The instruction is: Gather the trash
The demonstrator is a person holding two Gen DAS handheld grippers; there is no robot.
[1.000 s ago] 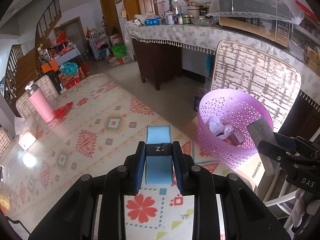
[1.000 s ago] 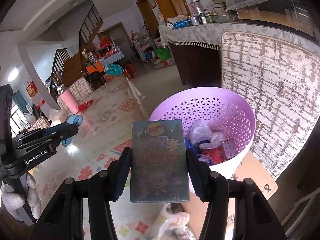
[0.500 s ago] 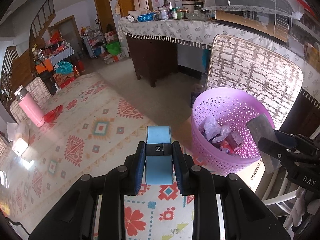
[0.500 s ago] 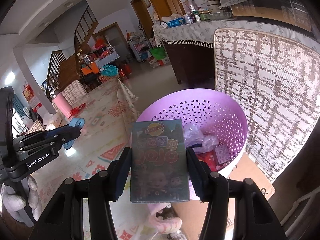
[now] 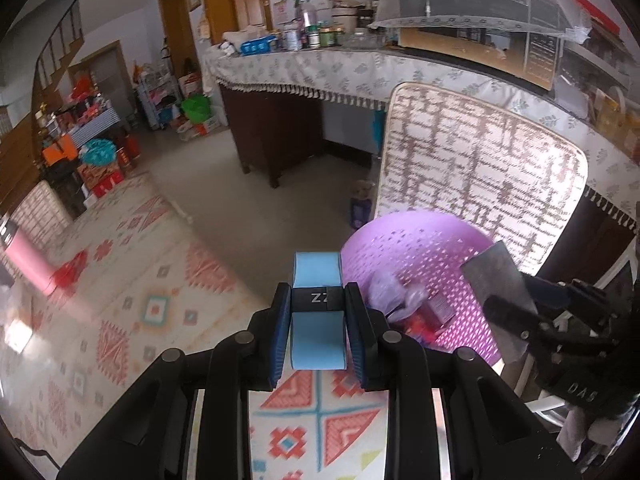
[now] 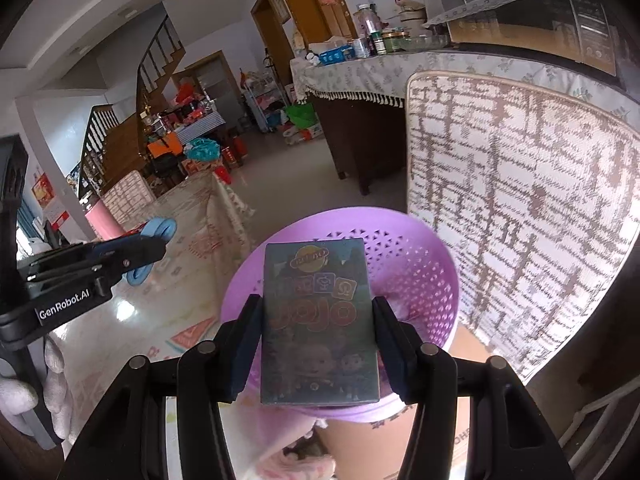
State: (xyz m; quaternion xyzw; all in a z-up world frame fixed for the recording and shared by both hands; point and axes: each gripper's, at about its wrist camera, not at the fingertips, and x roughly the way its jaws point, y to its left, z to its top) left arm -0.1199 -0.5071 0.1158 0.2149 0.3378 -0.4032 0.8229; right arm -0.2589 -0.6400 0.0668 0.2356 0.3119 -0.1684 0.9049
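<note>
The left gripper (image 5: pixel 318 326) is clamped on a blue packet (image 5: pixel 317 344), held just left of the purple basket (image 5: pixel 436 256). The right gripper (image 6: pixel 318 344) grips a dark carton (image 6: pixel 318 320) over that basket, which stands on the floor before a patterned mat (image 6: pixel 520 208) leaning on the counter (image 6: pixel 380 76).

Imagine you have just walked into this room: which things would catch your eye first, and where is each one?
The purple basket on the floor stands out first, with wrappers and bags already inside, in front of a patterned mat leaning on the counter. Over its near rim the right hand-held gripper is shut on a dark cartoon-printed packet. To its left, the left hand-held gripper clamps a light blue roll with a black band, beside the basket.
</note>
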